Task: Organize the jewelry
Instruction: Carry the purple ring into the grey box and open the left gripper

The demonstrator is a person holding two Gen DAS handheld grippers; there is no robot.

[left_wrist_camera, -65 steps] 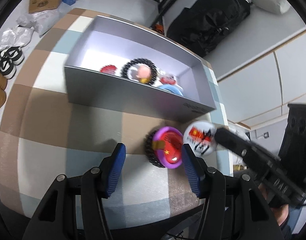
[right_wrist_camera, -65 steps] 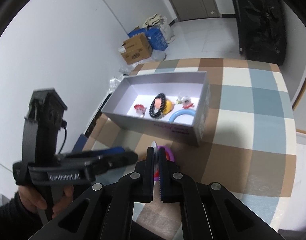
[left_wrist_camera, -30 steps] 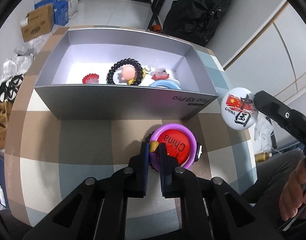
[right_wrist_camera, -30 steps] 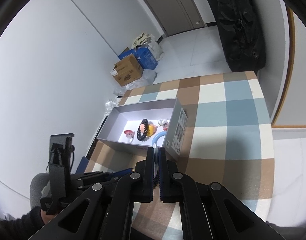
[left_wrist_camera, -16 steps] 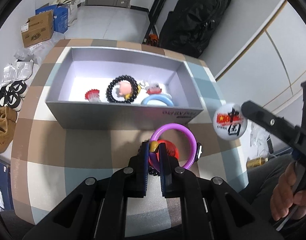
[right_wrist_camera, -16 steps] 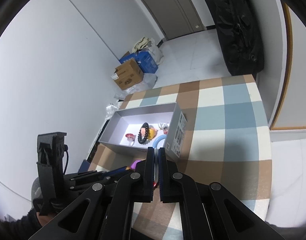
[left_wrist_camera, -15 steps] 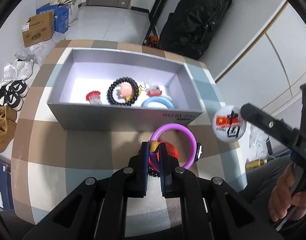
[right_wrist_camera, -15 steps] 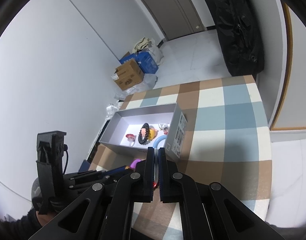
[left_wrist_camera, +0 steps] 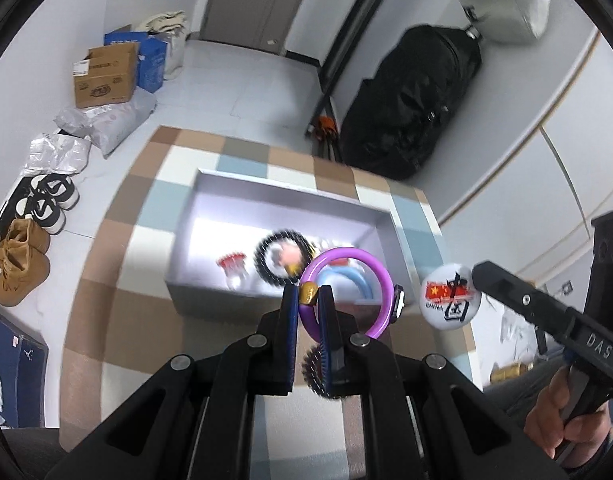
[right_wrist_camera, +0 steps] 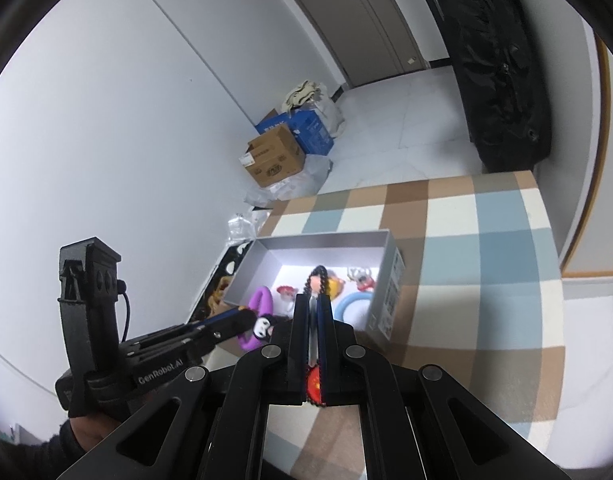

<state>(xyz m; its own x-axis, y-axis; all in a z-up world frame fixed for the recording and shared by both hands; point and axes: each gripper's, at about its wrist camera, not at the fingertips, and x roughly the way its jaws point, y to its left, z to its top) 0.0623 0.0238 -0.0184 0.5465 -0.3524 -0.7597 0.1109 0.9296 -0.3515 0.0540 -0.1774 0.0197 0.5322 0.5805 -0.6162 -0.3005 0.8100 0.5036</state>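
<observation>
My left gripper (left_wrist_camera: 308,294) is shut on the gold bead of a purple bracelet (left_wrist_camera: 380,280), held in the air just before the grey box (left_wrist_camera: 210,300). The bracelet (right_wrist_camera: 262,300) and its black-and-white charm also show in the right wrist view, pinched by the left gripper (right_wrist_camera: 246,316). My right gripper (right_wrist_camera: 313,304) is shut on a white round badge (left_wrist_camera: 450,294), seen edge-on as the badge (right_wrist_camera: 313,332). The box holds a black bead bracelet (left_wrist_camera: 280,254), a blue bangle (right_wrist_camera: 350,304) and small red trinkets. On the cloth a red badge (right_wrist_camera: 314,384) lies inside a black bead ring (left_wrist_camera: 316,372).
The checked table (right_wrist_camera: 486,320) ends close behind the box and at the right. On the floor are a cardboard box (left_wrist_camera: 104,76), shoes (left_wrist_camera: 46,204) and a black bag (left_wrist_camera: 410,100). A person's hand (left_wrist_camera: 562,404) grips the right tool.
My left gripper has lifted the purple bracelet off the table toward the box, leaving the red badge and black bead ring behind. The right gripper holds the white badge nearly still.
</observation>
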